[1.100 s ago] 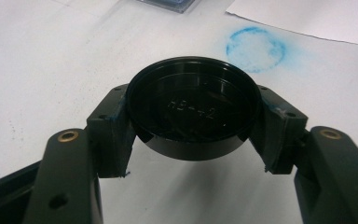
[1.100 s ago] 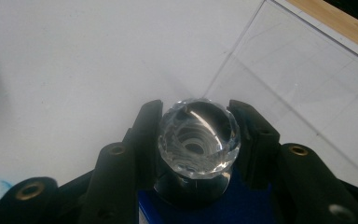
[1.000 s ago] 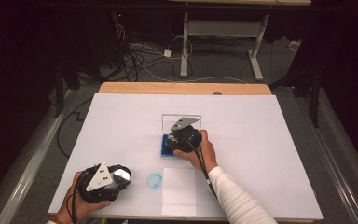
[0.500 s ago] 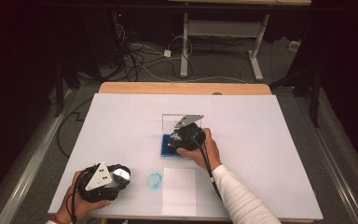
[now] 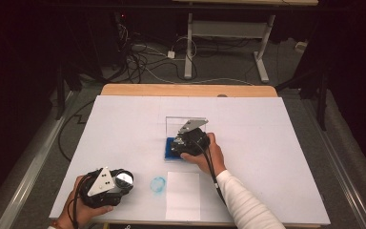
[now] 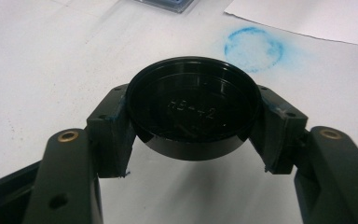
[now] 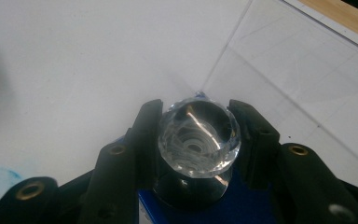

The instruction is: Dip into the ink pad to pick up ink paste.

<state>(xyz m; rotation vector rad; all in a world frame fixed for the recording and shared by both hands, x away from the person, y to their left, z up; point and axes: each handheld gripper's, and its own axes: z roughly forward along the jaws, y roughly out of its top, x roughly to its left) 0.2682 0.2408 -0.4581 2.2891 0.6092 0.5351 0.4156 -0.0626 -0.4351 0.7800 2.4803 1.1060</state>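
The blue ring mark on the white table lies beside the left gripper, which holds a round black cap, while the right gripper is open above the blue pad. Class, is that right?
Not quite. The right gripper is not open: in the right gripper view it is shut on a faceted clear knob over the blue pad. The blue ring mark, left gripper and round black cap are as stated.
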